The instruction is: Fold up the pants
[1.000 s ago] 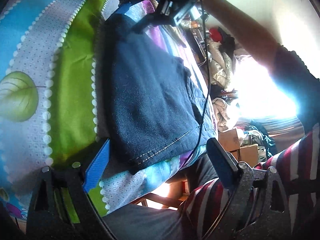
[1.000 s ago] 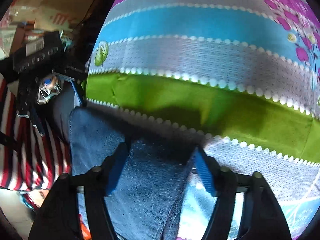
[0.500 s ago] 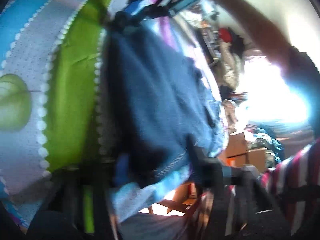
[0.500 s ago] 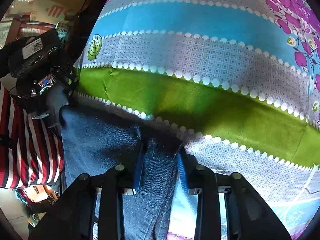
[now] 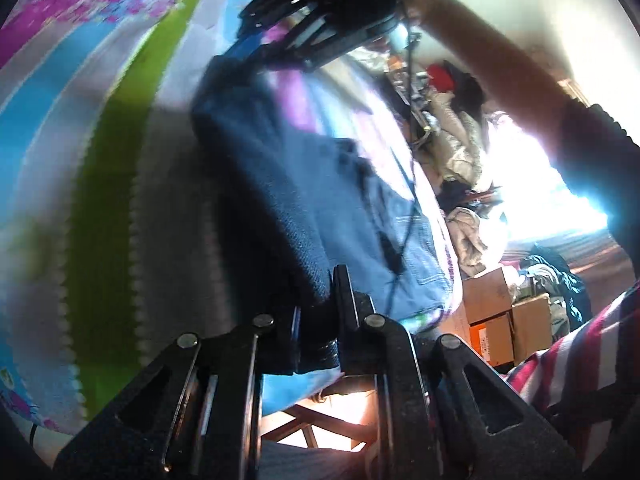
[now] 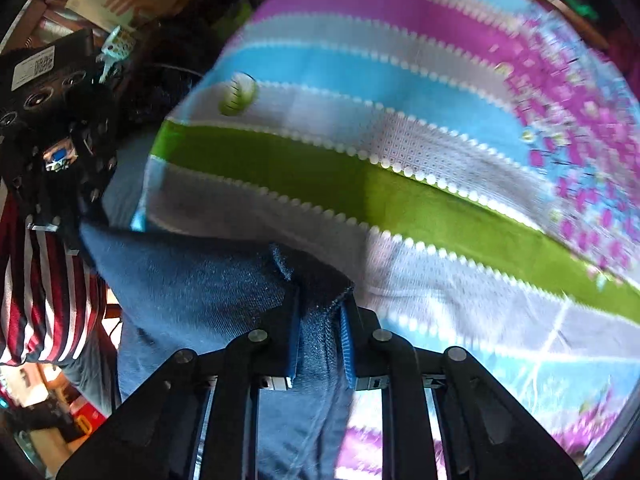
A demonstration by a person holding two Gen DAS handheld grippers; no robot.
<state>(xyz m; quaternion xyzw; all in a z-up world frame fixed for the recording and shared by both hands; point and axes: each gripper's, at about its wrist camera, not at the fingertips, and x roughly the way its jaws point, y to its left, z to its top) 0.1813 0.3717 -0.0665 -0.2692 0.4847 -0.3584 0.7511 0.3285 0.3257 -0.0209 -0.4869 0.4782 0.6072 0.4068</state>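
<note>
Dark blue denim pants (image 5: 304, 184) lie partly folded on a striped bedsheet (image 5: 100, 168). My left gripper (image 5: 316, 316) is shut on the near edge of the pants and holds it raised off the sheet. In the right wrist view the pants (image 6: 208, 280) run from the left gripper (image 6: 64, 148) at the far left to my right gripper (image 6: 320, 332), which is shut on a bunched denim edge. The right gripper (image 5: 308, 28) also shows at the top of the left wrist view, at the far end of the pants. The stretch of denim between both grippers is lifted.
The sheet (image 6: 400, 152) has green, blue, grey and purple stripes. Cardboard boxes (image 5: 508, 320) and piled clothes (image 5: 460, 152) stand beyond the bed edge. A person's forearm (image 5: 500, 68) and red striped shirt (image 6: 36, 280) are close by. A black cable (image 5: 408, 184) hangs over the pants.
Both grippers went from open to shut on the pants' edges. The held edge has since lifted off the sheet and both views swung, blurring the bedsheet.
</note>
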